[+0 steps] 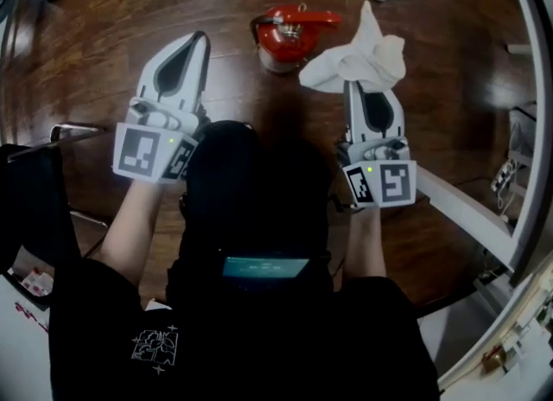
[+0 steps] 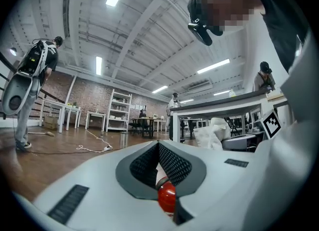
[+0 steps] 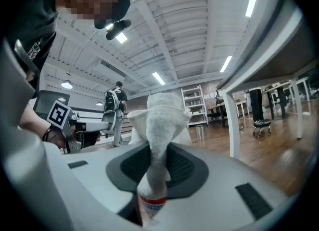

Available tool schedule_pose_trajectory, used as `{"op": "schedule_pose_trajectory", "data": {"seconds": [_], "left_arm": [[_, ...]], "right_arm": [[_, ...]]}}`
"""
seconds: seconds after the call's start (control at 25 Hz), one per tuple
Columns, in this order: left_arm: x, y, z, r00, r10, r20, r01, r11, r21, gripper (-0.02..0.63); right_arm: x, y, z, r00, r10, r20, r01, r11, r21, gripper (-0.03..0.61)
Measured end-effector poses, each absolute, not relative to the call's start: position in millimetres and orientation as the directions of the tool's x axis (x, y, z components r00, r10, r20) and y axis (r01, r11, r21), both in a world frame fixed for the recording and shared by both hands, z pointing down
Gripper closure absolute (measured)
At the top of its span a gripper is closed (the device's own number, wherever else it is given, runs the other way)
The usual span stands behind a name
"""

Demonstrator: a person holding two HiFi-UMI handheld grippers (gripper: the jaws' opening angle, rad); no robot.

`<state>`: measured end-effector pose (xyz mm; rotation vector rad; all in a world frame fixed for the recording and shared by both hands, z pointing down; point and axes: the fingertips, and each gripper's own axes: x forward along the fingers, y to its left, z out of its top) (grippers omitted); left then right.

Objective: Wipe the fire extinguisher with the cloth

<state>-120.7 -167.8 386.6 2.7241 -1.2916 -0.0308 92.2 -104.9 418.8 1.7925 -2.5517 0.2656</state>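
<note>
A red fire extinguisher (image 1: 289, 36) stands on the wooden floor ahead of me, seen from above. My right gripper (image 1: 363, 88) is shut on a white cloth (image 1: 359, 55), which bunches up above the jaws just right of the extinguisher. The right gripper view shows the cloth (image 3: 162, 120) pinched between the jaws of the right gripper (image 3: 158, 148). My left gripper (image 1: 200, 39) hovers left of the extinguisher, shut and holding nothing. In the left gripper view, a red part of the extinguisher (image 2: 167, 195) shows through the slit behind the tips of the left gripper (image 2: 158, 146).
White table legs (image 1: 458, 205) and a curved white frame (image 1: 531, 88) stand at the right. A metal chair frame (image 1: 73, 131) sits at the left. The gripper views show shelves, tables and people (image 3: 115, 108) standing far off in the room.
</note>
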Motion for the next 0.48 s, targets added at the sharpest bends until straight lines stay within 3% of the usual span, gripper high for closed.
{"op": "schedule_pose_trajectory", "data": {"seconds": [0.48], "left_arm": [[-144, -177, 406, 0.586, -0.810, 0.008, -0.809, -0.585, 0.062, 0.612]], "right_arm": [[108, -113, 450, -0.366, -0.928, 0.069, -0.926, 0.356, -0.125, 0.479]]}}
